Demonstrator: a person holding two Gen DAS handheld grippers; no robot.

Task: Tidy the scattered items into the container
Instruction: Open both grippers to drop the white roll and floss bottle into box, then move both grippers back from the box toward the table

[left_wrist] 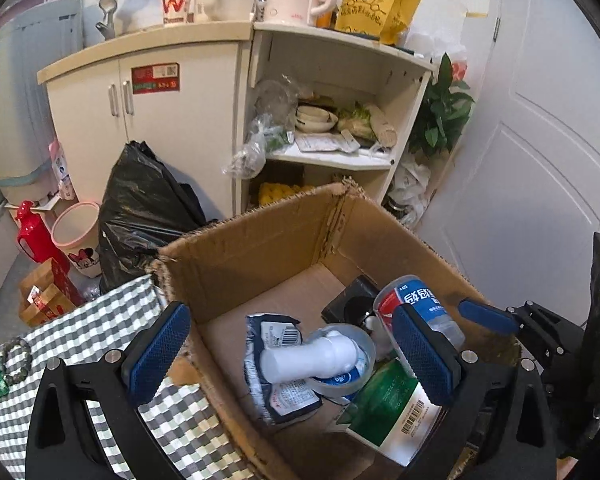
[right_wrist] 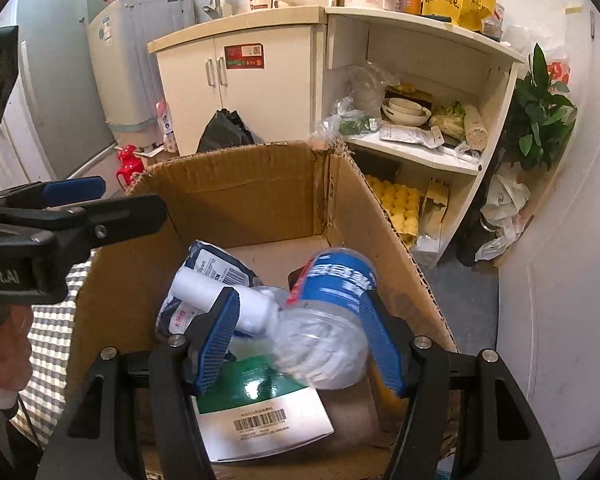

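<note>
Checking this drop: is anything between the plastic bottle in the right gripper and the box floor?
Yes. The plastic bottle hangs over a green-and-white carton and white bottle already inside the cardboard box.

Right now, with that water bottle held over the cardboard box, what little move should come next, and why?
Probably open the right gripper and let go. It holds the plastic bottle already inside the cardboard box, just above the green-and-white carton, so the drop is short. The left gripper is open and empty.

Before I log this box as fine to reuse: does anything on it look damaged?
Yes. The cardboard box is torn and ragged along its top rim, worst at the far corner; its flaps appear ripped off.
</note>
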